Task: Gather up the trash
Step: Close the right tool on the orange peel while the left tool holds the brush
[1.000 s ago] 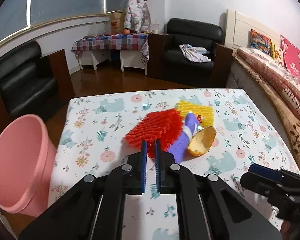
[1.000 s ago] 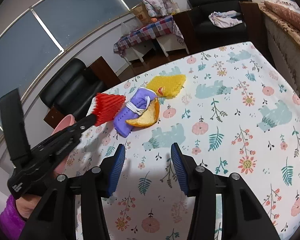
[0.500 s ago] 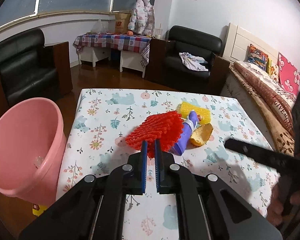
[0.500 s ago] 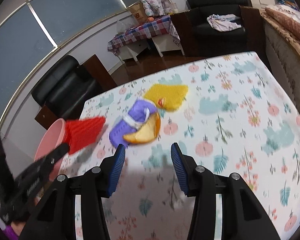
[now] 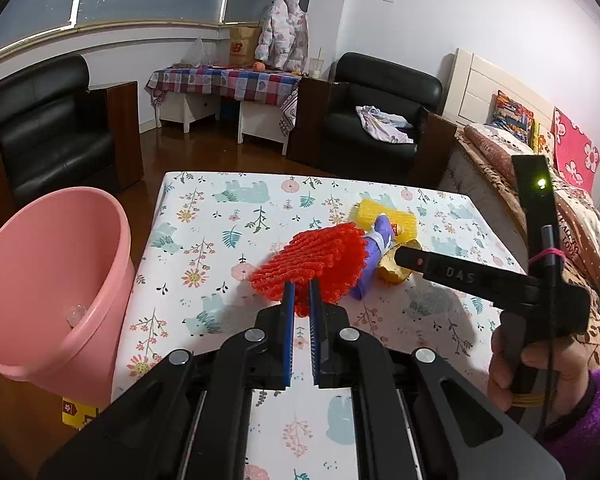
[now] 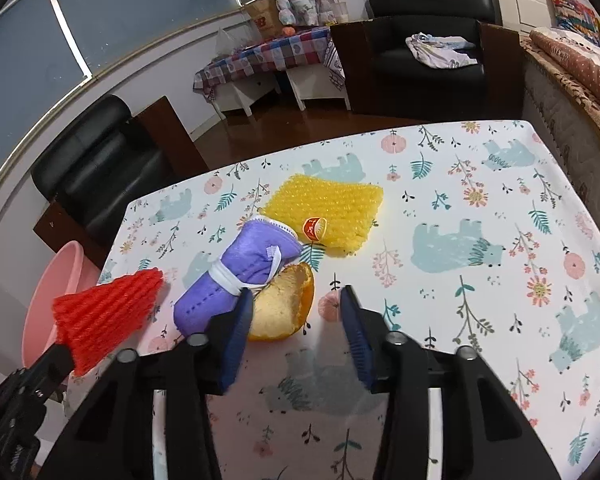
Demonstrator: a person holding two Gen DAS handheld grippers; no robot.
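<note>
Two grippers: left gripper point(image 5: 301, 292) pinching red net point(image 5: 312, 264) near table edge point(image 5: 140, 264).

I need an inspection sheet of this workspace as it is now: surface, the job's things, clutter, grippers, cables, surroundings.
Surface: table under a cloth printed with flowers and bears.
Job's things: red foam net held off the table; purple mask, orange peel and yellow foam net lie together on the cloth; pink bin stands beside the table's edge, something small and pale inside.
Clutter: nothing seen.
Grippers: left gripper shut on the red foam net; right gripper open, jaws have just been closing, astride the orange peel, pads not pressing it.
Cables: thin black one along the right gripper's handle.
Surroundings: black armchairs, checked side table, bed.
</note>
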